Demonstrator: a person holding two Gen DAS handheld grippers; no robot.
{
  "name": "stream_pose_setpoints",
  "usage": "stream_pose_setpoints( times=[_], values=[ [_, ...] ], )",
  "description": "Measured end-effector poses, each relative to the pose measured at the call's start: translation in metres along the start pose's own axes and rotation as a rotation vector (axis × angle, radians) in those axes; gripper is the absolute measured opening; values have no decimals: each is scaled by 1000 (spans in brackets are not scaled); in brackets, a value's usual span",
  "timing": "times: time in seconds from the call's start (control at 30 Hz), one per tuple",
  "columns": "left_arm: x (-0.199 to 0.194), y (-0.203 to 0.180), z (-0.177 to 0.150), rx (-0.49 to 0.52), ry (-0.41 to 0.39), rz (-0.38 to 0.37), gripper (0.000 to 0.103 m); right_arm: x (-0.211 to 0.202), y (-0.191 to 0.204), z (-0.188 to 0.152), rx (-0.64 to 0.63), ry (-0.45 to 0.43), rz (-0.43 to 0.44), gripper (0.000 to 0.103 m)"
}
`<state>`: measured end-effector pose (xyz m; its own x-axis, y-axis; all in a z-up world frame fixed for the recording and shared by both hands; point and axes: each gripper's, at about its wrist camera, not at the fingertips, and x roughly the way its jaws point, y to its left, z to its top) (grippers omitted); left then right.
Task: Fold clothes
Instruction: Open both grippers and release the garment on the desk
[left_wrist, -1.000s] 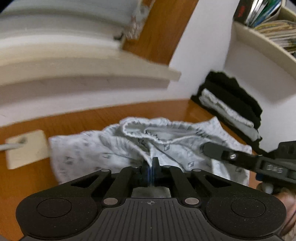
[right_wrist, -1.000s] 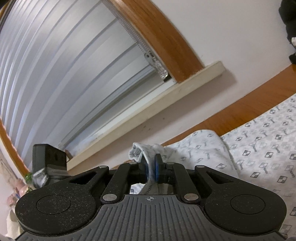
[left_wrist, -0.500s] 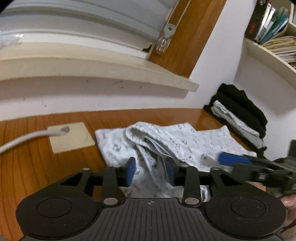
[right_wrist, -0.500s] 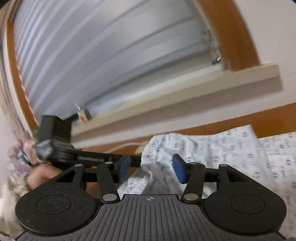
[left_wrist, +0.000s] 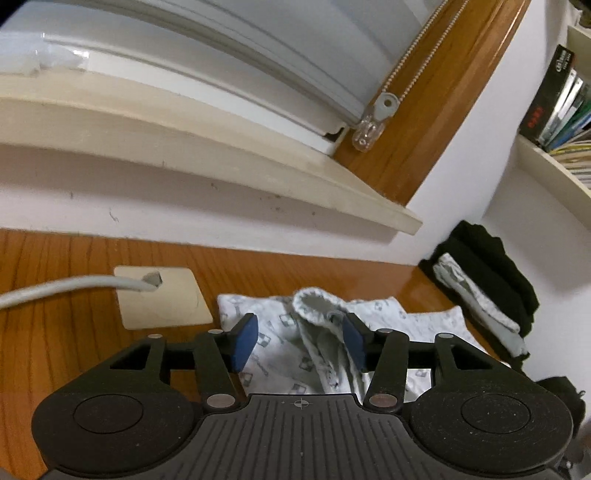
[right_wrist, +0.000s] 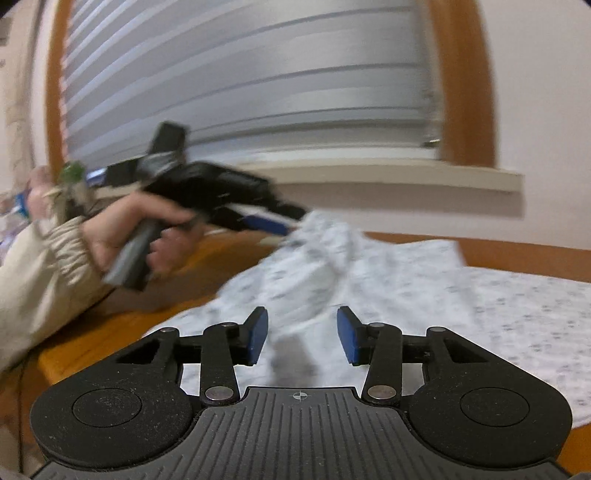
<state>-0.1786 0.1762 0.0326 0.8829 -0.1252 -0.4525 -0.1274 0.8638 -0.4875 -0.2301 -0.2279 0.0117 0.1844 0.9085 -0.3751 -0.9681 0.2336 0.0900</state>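
The patterned garment (left_wrist: 280, 332) lies on the wooden table (left_wrist: 55, 332) below the window sill (left_wrist: 221, 162), one ridge bunched up; both the left gripper (left_wrist: 299, 343) and right gripper (right_wrist: 301, 336) gape empty over it (likely positioned for regrasping); folded clothes (left_wrist: 487, 280) sit stacked beyond.

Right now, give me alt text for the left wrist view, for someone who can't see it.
The left gripper is open above a rumpled white patterned garment on a wooden table. A folded pile of dark and light clothes sits at right by the wall, a grey cable at left.
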Motion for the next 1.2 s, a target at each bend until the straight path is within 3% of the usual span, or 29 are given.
stream_pose_setpoints(
  times=[0.37, 0.43, 0.5, 0.67, 0.83, 0.93, 1.0, 1.03, 1.07, 1.13, 1.2],
  values=[
    [2, 4, -3, -28, 24, -64, 57, 27, 36, 2, -182, 89, -36, 42],
    [1, 7, -2, -51, 19, -76, 59, 29, 37, 2, -208, 85, -44, 22],
    [0, 10, -1, -74, 14, -88, 60, 23, 37, 6, -206, 60, -44, 13],
    [-1, 17, 1, -127, 3, -98, 61, -8, 47, 20, -198, 13, 24, 12],
    [-2, 19, 1, -136, -7, -76, 62, -4, 54, 6, -224, 105, 65, 13],
    [2, 11, -2, -81, 14, -77, 63, -3, 53, 0, -204, 94, 74, 13],
    [3, 2, -5, -5, -5, -70, 52, -3, 53, -3, -206, 87, 76, 14],
    [4, -2, -6, 27, -14, -62, 18, -3, 53, -4, -205, 83, 77, 15],
    [5, -5, -6, 55, -22, -50, 2, -3, 53, -5, -198, 78, 79, 15],
    [-7, -7, 0, 68, -131, -6, 2, -2, 53, -6, -180, 69, 86, 15],
    [-14, -2, 9, 43, -175, 16, 5, -1, 53, -8, -163, 58, 95, 15]
  ],
)
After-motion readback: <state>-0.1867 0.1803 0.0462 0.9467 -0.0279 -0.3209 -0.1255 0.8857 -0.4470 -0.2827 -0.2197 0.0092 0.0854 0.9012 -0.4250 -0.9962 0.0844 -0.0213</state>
